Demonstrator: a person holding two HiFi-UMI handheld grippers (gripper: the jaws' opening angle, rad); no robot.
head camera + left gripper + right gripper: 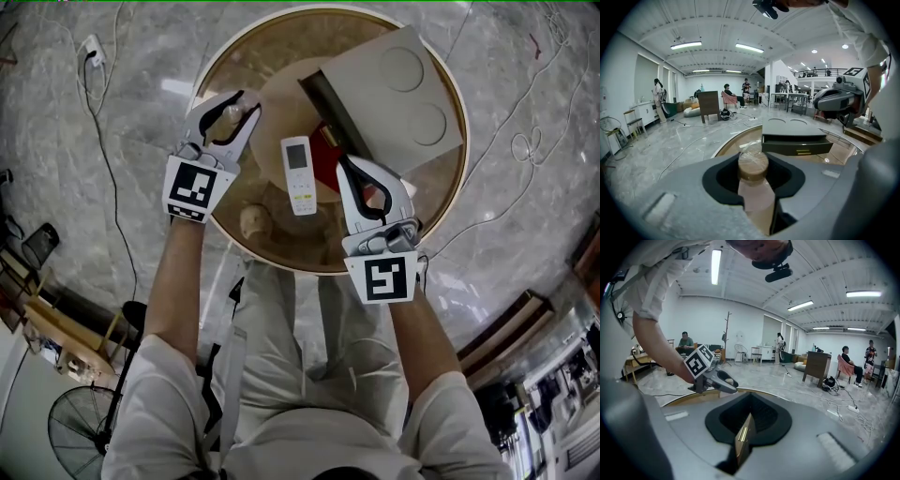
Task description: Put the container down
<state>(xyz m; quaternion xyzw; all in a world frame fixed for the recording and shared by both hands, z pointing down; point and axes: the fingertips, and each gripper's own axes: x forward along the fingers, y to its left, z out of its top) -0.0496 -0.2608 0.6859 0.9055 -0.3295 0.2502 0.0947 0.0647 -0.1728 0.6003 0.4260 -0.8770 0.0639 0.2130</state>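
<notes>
So, container's not down yet, the whole put-down looks left to do.
Left gripper point(234, 111) is pinching the little cork-capped bottle point(754, 190) by its body, seemingly up over the round table's point(309, 246) left edge; right gripper point(367, 187) is clamped on a thin gold-edged flat piece point(743, 437).

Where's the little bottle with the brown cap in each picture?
Head view: the bottle is upper left, held in the left gripper.
Left gripper view: bottom middle, between the jaws.
Right gripper view: tiny, left of middle, in the far gripper's tip.
Shared landmark: the round table.
</notes>
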